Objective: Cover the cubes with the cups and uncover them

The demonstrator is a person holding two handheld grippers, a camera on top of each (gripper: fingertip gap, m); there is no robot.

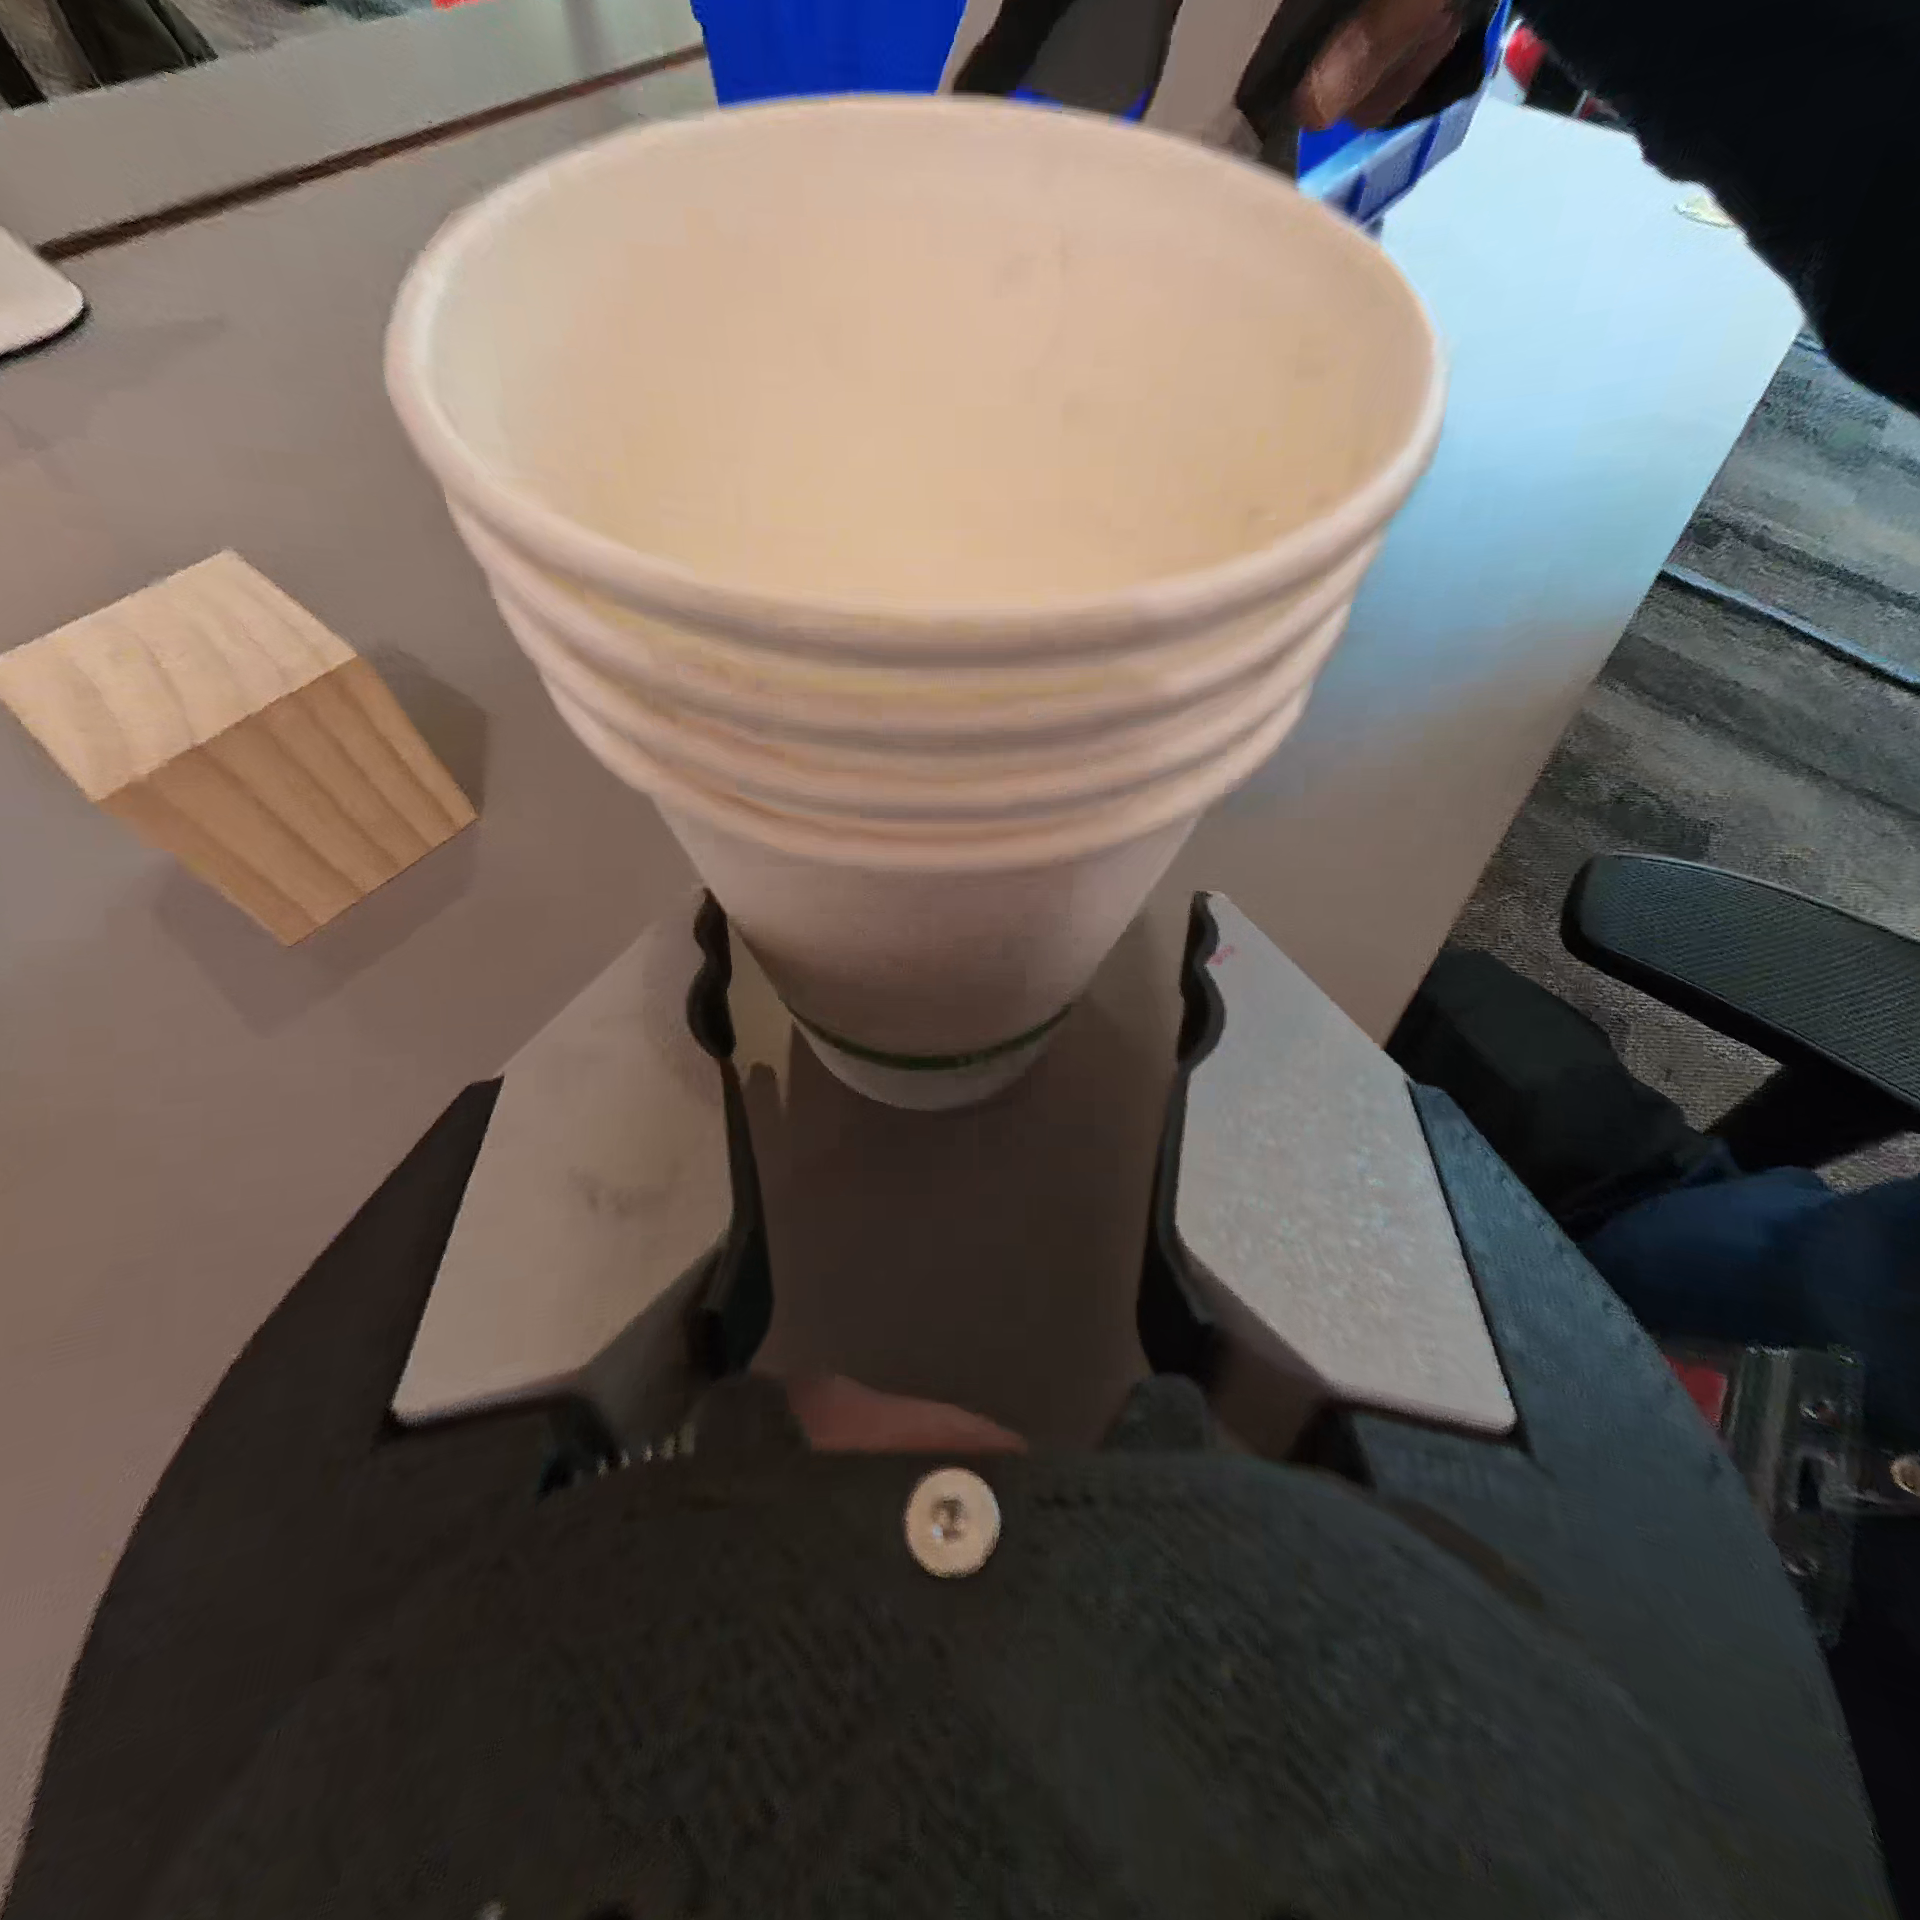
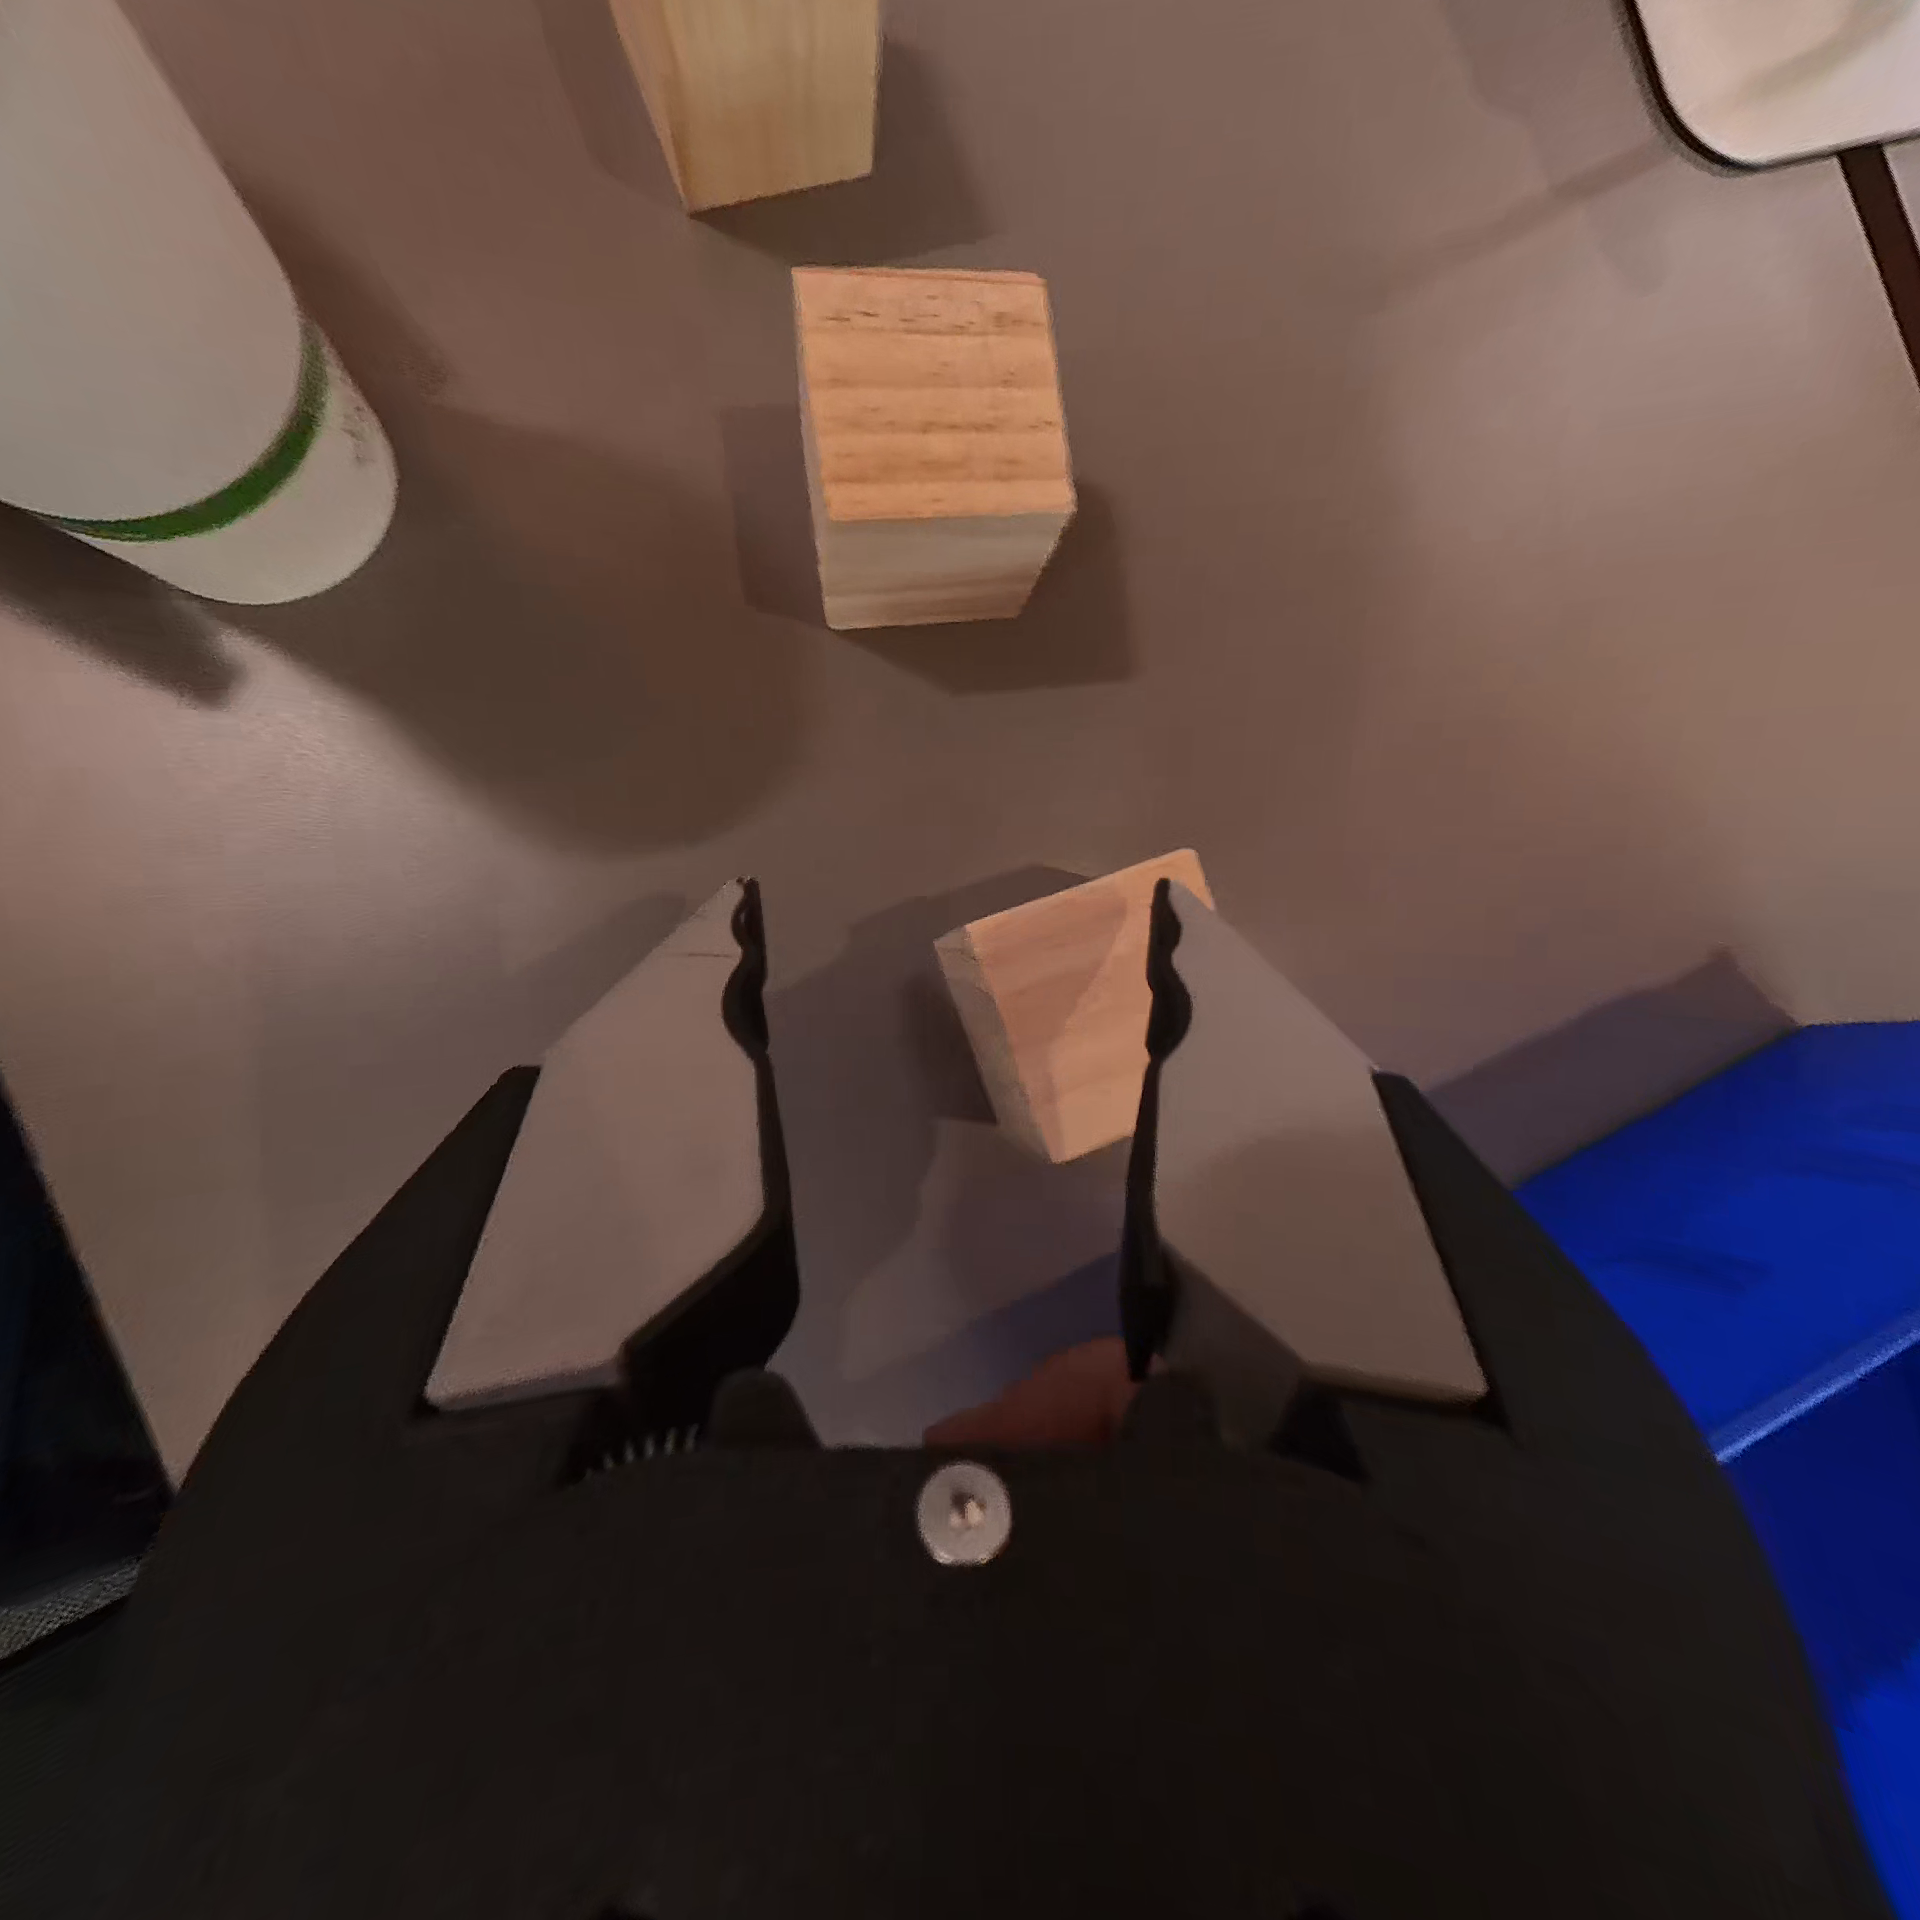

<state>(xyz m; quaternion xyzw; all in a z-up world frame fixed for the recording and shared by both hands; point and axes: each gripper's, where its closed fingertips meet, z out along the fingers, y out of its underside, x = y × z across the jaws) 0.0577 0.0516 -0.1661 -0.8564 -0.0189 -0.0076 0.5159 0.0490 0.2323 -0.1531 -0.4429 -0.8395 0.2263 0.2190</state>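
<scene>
In the left wrist view we see our left gripper (image 1: 951,966) wide open round the base of a stack of white cups (image 1: 914,582), pads not pressing, one wooden cube (image 1: 234,743) to the left on the grey table (image 1: 260,1039); in the right wrist view our right gripper (image 2: 956,966) gapes w/ nothing held above a cube (image 2: 1060,1029), two more cubes (image 2: 930,442) (image 2: 764,94) beyond, cups at left.

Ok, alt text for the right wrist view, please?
The open right gripper hovers above a grey table, over one of three uncovered wooden cubes. A white cup with a green band shows at left.
</scene>
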